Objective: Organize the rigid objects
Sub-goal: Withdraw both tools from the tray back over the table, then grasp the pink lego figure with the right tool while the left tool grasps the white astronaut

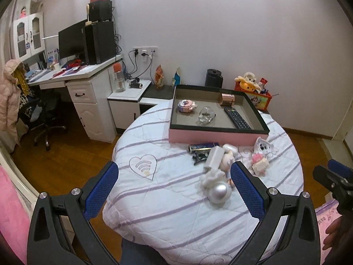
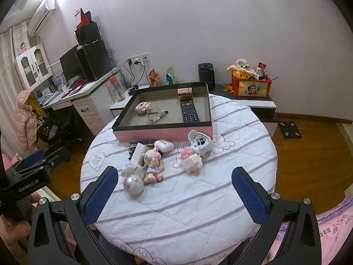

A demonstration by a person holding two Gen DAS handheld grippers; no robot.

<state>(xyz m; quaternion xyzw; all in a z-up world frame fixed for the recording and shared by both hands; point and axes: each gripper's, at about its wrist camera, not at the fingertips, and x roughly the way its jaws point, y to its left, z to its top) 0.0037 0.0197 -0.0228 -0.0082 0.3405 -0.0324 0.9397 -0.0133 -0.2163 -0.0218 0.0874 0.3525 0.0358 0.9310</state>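
A pink box with a dark rim [image 1: 211,136] [image 2: 163,133] stands at the far side of a round quilted table [image 1: 167,198] [image 2: 198,198]. Inside lie a remote [image 1: 237,118] [image 2: 189,112], a copper tin [image 1: 226,99] [image 2: 184,94], a glass piece [image 1: 206,114] [image 2: 155,114] and a pink round trinket [image 1: 187,105] [image 2: 142,106]. In front of the box lie a silver ball figure [image 1: 218,192] [image 2: 133,184], a doll [image 2: 153,164], a white earbud case [image 2: 164,145], a pink block figure [image 1: 260,162] [image 2: 191,160] and a white charger [image 1: 213,159]. My left gripper [image 1: 174,187] and right gripper [image 2: 174,190] hang open and empty above the near table.
A white desk [image 1: 72,75] with a monitor and an office chair [image 1: 44,114] stand at the left. A low cabinet behind the table carries a dark kettle [image 1: 213,78] [image 2: 206,74] and an orange toy box [image 1: 257,93] [image 2: 250,87]. Wooden floor surrounds the table.
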